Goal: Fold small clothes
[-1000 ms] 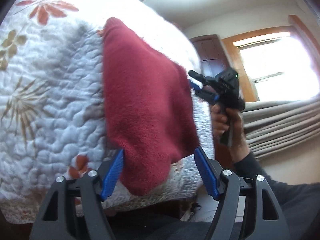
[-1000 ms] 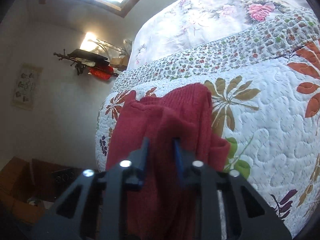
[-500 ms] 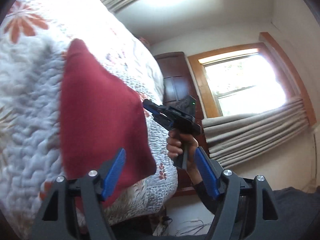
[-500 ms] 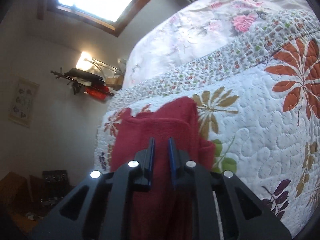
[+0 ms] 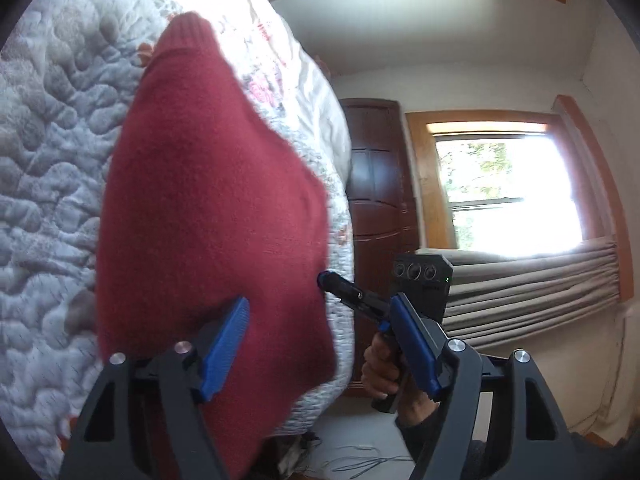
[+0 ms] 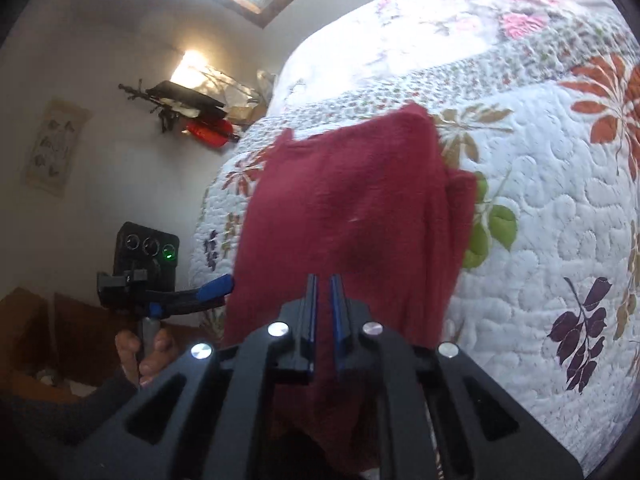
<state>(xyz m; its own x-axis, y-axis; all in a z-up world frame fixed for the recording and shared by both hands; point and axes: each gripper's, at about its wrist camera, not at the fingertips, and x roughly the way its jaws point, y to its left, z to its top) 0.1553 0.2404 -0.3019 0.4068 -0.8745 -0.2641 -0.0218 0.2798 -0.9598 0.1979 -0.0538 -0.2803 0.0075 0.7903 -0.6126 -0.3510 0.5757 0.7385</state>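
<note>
A dark red knitted garment [image 5: 208, 216] lies on the quilted bedspread [image 5: 48, 168] and hangs over the bed's near edge. My left gripper [image 5: 320, 308] is open, its fingers wide apart; the left finger [image 5: 226, 336] lies over the garment's lower part, the other is off the cloth. My right gripper [image 6: 323, 280] is shut on the garment [image 6: 352, 208], with red fabric pinched between its narrow blue pads. From the left wrist view the right gripper [image 5: 326, 280] meets the garment's right edge. The left gripper [image 6: 216, 293] shows at the garment's left side.
The floral quilt [image 6: 540, 220] covers the bed, with a pale flowered cover [image 6: 440, 20] beyond it. A dark wooden door [image 5: 378, 184], a window [image 5: 504, 188] and curtains stand past the bed edge. Cables lie on the floor [image 5: 360, 460]. A person's hands hold both grippers.
The right gripper's fingers closed tighter on the red fabric. The right gripper moved down to the garment's lower edge, nearer my left gripper. The left gripper stayed open.
</note>
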